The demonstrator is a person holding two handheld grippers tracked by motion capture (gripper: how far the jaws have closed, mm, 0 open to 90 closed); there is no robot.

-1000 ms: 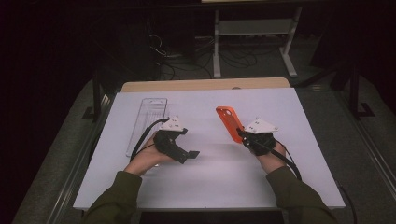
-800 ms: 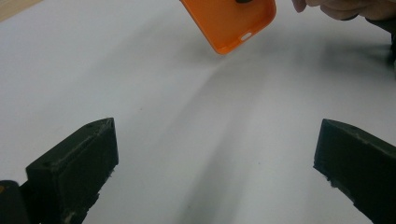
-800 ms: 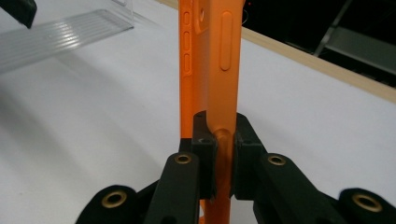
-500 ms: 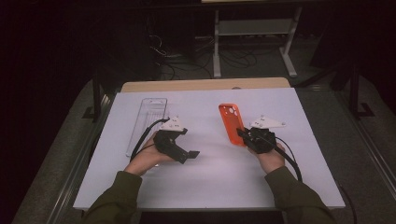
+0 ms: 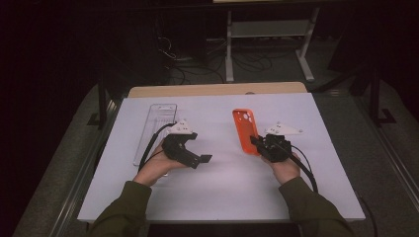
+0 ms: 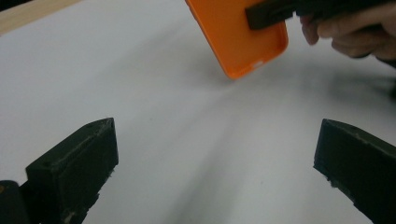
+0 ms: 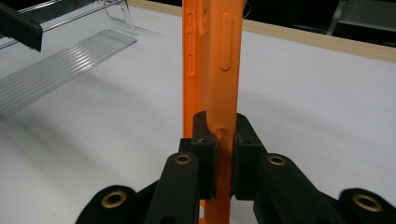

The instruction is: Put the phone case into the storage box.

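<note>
R gripper [image 5: 257, 142] jaws clamped tight on near end of orange phone case [image 5: 245, 130], case tilted w/ far end toward back of white table [image 5: 222, 192], mid-right. L gripper [image 5: 201, 159] jaws wide apart, nothing between, low over table centre-left; clear plastic tray [image 5: 153, 129] just beside it on the left

Your right tongs [image 7: 218, 154] are clamped on the lower edge of the orange phone case [image 7: 212, 60], which stands on edge and rises straight up ahead of you. Its side button cutouts face you. To the upper left, a clear plastic tray [image 7: 65, 56] lies on the white surface [image 7: 317, 107].
</note>
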